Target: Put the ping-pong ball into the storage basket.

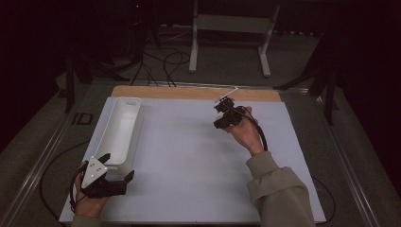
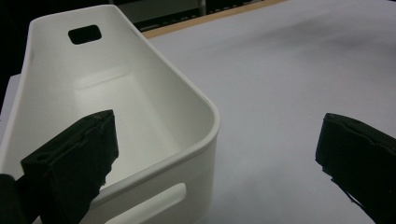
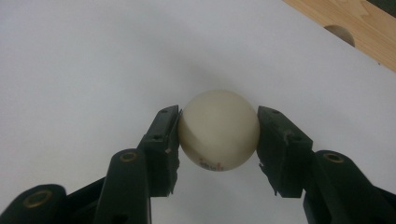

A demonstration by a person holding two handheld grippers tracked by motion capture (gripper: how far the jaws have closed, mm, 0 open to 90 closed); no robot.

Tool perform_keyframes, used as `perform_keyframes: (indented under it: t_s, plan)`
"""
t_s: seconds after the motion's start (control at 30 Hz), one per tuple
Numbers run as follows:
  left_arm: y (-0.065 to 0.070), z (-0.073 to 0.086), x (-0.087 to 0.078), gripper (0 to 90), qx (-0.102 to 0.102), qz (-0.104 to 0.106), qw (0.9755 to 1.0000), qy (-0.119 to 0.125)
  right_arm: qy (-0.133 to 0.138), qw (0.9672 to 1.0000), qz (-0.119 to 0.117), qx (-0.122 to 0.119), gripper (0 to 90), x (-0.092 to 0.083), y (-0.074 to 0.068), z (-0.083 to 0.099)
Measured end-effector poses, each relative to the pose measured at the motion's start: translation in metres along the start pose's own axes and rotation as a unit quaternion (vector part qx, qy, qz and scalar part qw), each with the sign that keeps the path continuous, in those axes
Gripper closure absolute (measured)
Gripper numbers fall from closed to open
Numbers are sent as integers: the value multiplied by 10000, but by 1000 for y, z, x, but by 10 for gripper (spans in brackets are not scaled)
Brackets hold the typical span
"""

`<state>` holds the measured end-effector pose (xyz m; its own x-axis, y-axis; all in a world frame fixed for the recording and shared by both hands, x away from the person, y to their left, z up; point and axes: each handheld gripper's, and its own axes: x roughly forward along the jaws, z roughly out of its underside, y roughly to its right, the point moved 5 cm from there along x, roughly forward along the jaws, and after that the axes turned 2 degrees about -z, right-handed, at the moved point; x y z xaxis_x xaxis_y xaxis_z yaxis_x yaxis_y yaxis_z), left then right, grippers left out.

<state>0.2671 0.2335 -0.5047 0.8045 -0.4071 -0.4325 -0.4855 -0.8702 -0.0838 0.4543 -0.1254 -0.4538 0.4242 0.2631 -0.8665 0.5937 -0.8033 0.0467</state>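
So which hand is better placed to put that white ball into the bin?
Probably the right. The right gripper is already shut on the ball, far across the table from the bin. The left gripper is open beside the bin, holding nothing.

This looks like a lab or recording room: a wooden table [image 1: 142,91] covered by a white sheet [image 1: 189,156] stands on grey carpet [image 1: 227,66] amid dark surroundings, with loose black cables [image 1: 165,64] and a white metal stand frame [image 1: 231,28] behind it.
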Motion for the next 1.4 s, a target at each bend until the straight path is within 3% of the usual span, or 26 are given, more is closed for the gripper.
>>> perform_keyframes:
  t_s: [1.4]
  plan:
    - [0,0,1,0,22,-25,10000,-19,115,9990,-137,-412,509,-6,-37,-24]
